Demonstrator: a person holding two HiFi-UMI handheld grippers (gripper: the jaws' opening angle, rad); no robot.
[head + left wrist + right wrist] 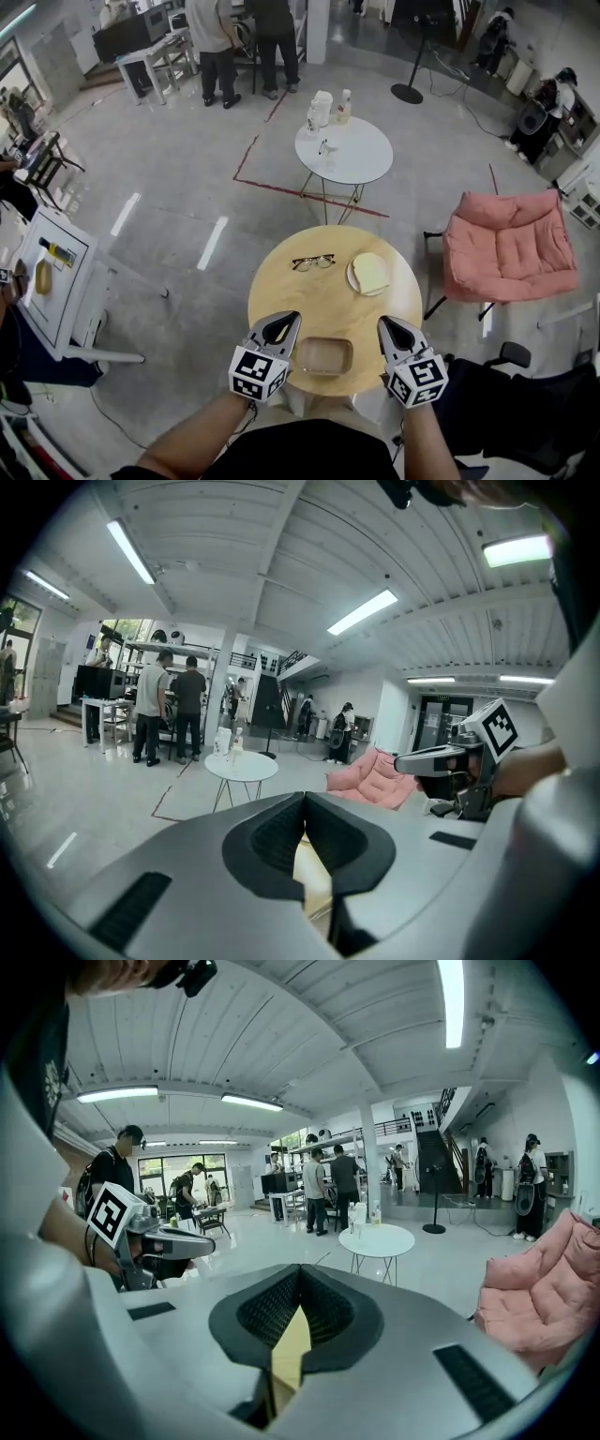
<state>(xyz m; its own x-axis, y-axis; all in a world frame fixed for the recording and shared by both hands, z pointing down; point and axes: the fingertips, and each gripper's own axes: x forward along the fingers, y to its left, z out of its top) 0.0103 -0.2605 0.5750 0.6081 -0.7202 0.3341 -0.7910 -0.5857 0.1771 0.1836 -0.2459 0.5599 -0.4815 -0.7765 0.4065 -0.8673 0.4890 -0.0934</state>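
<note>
A round wooden table (281, 295) stands right in front of me. On it lie a pair of dark-framed glasses (313, 262), a white plate (353, 278) bearing a pale slice of bread (371, 272), and a shallow brown rectangular tray (324, 356) at the near edge. My left gripper (286, 321) hovers just left of the tray, jaws shut and empty. My right gripper (386, 324) hovers just right of the tray, also shut on nothing. In the left gripper view the jaws (305, 797) meet at the tip; the right gripper view shows the same (300, 1271).
A small white round table (361, 159) with a jug (322, 108) and a bottle stands beyond. A pink cushioned chair (511, 246) is at the right, a white cart (56, 281) at the left. Two people (242, 42) stand at benches far back.
</note>
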